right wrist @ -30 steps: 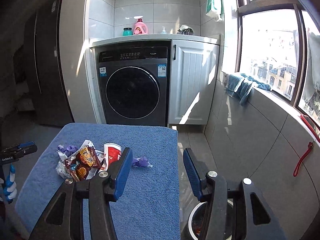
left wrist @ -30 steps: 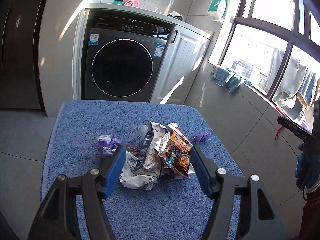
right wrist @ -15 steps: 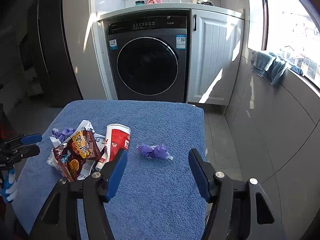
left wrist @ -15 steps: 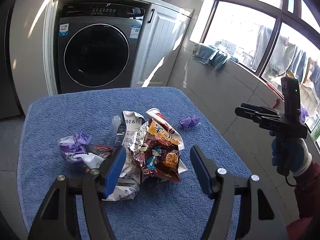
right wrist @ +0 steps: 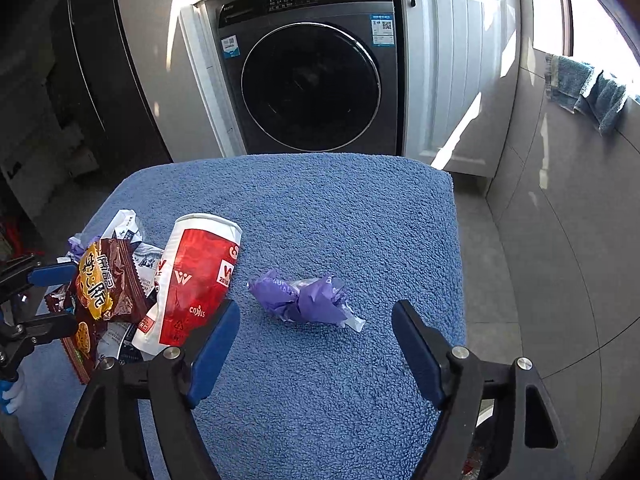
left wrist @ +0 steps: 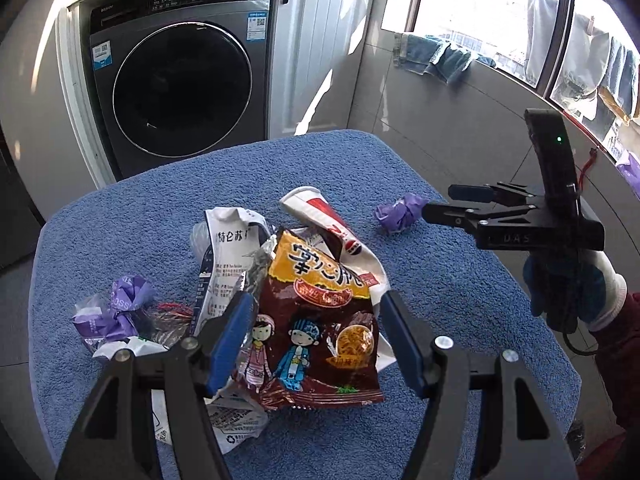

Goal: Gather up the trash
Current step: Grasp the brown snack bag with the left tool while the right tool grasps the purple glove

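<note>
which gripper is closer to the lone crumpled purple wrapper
Right. The right gripper has the lone purple wrapper just ahead of its open jaws, which have just been opening. The left gripper is over the snack bag in the pile, well away.

Washer (right wrist: 311,80): dark grey, round door, far centre;
Cabinet (right wrist: 456,68): white, just right of the washer;
Towel (right wrist: 320,380): blue, spread over the near surface;
Cloths (right wrist: 588,88): blue, on the right sill;
Window (left wrist: 500,8): far right

Black gripper frames (left wrist: 318,344) with blue pads and silver screws are seen; a blue-and-white glove (left wrist: 576,292) and dark red sleeve (left wrist: 624,344) are worn.
</note>
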### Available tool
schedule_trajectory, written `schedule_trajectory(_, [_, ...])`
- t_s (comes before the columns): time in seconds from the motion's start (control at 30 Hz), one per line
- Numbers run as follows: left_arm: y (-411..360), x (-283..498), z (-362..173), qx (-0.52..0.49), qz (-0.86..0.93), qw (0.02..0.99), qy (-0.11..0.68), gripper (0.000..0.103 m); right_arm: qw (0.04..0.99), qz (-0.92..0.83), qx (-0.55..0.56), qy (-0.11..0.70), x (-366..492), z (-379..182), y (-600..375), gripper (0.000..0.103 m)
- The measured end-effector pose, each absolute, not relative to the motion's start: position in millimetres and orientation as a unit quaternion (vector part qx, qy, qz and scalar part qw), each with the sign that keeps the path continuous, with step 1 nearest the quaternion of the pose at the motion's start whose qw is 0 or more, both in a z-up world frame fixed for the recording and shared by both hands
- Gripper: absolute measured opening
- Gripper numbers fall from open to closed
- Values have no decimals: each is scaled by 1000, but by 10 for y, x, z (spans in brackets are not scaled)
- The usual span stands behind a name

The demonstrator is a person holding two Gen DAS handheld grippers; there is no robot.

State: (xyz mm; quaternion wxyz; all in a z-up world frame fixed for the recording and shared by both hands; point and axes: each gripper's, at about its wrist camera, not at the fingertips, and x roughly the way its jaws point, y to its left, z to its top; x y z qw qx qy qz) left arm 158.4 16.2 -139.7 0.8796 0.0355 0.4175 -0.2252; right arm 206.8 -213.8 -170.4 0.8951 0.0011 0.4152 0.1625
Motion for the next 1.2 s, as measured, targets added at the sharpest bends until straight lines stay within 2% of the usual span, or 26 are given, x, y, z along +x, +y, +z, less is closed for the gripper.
schedule_trajectory(0.47, [192, 1795, -1601, -7, -217, 858, 465, 65, 880, 194, 18, 433, 2357, -2085, -2036, 76])
schedule_trajectory(0.57, [161, 1776, -1614, -4, -208, 862, 463, 65, 881, 197, 11, 430, 2332, -2106, -2028, 62])
schedule_trajectory(0.63, [142, 1755, -1618, 0, -204, 864, 460, 64, 881, 202, 11, 427, 2307, -2103, -2034, 46])
schedule_trajectory(0.73, [107, 1700, -1596, 9, -205, 868, 453, 43, 882, 207, 9, 424, 2256, -2113, -2032, 20])
schedule_trajectory(0.8, [71, 1648, -1586, 13, -211, 866, 453, 27, 883, 207, 7, 420, 2198, -2112, -2049, 10])
schedule_trajectory(1.0, [26, 1510, -1536, 27, -212, 872, 440, 16, 890, 214, 3, 403, 1994, -2025, -2065, 4])
schedule_trajectory(1.2, [91, 1343, -1361, 13, -209, 882, 421, 15, 895, 219, 6, 389, 1828, -1834, -2072, 3])
